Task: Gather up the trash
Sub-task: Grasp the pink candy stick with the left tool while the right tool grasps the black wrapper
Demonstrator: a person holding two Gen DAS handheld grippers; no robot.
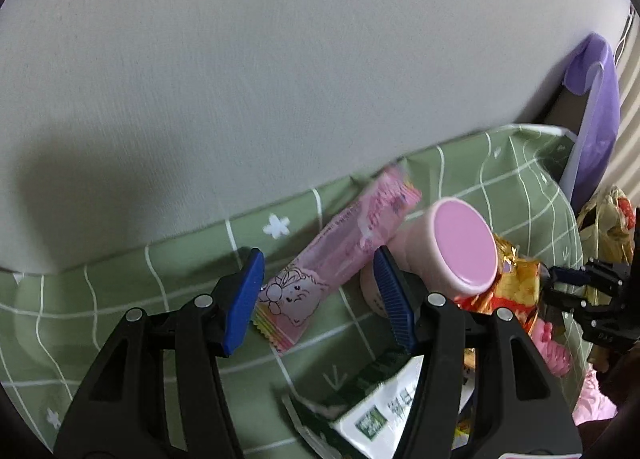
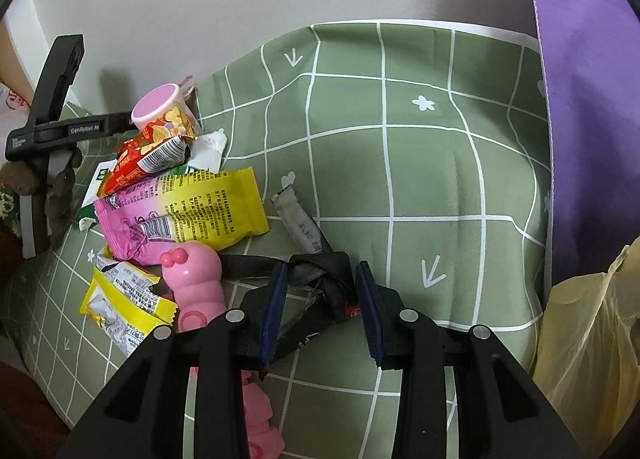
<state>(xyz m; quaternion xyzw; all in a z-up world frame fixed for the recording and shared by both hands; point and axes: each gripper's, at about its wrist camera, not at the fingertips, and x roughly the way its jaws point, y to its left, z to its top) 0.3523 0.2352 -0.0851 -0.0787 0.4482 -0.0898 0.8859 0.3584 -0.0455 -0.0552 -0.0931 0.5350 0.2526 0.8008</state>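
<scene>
clearly "genrobot.ai" was printed on the left gripper (image 2: 132,121), jaws apart over a glossy pink cartoon wrapper (image 1: 336,259). meanwhile the right gripper (image 2: 322,309) was clenched on a crumpled black foil wrapper (image 2: 320,283).

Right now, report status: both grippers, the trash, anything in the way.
Left gripper open over pink wrapper. Right gripper around crumpled black wrapper, grip unclear. Pink toy beside it, pink-lidded cup crowding left.
</scene>
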